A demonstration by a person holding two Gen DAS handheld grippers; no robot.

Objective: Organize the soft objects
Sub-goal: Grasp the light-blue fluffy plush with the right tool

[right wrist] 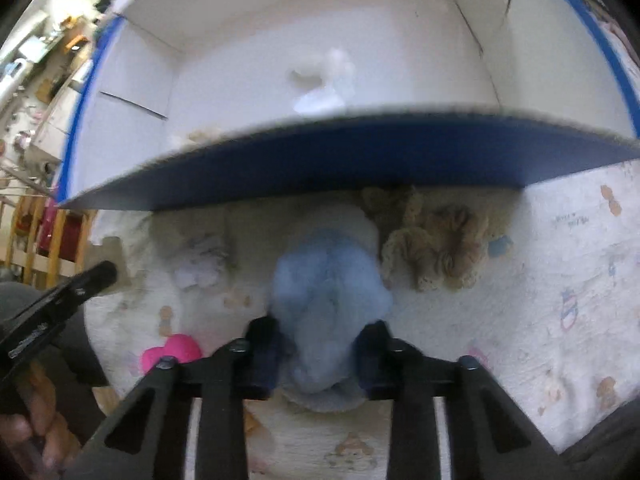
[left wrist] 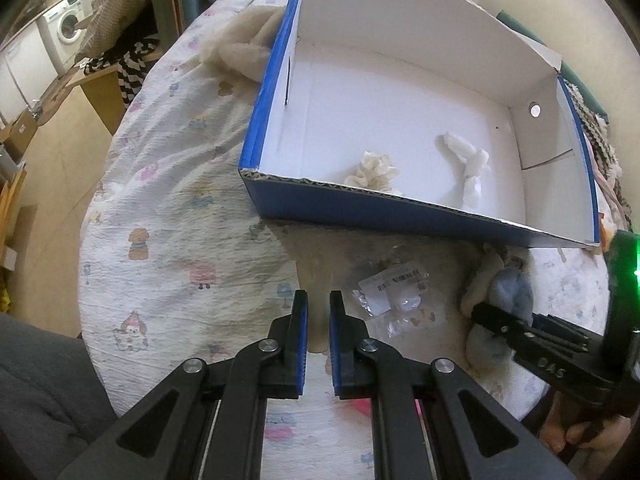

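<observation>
We see the right claw [right wrist: 316, 344] gripping a blue plush [right wrist: 330, 280] near the box [left wrist: 360, 204], left claw [left wrist: 318, 320] slightly open, empty.

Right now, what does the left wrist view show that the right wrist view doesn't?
Only the left wrist view shows the washing machine and the open, empty left gripper. Only the right wrist view shows the pink toy, the beige scrunchie outside the box, and the right gripper closed on the blue soft toy. Both show the blue box with white soft items inside.
</observation>
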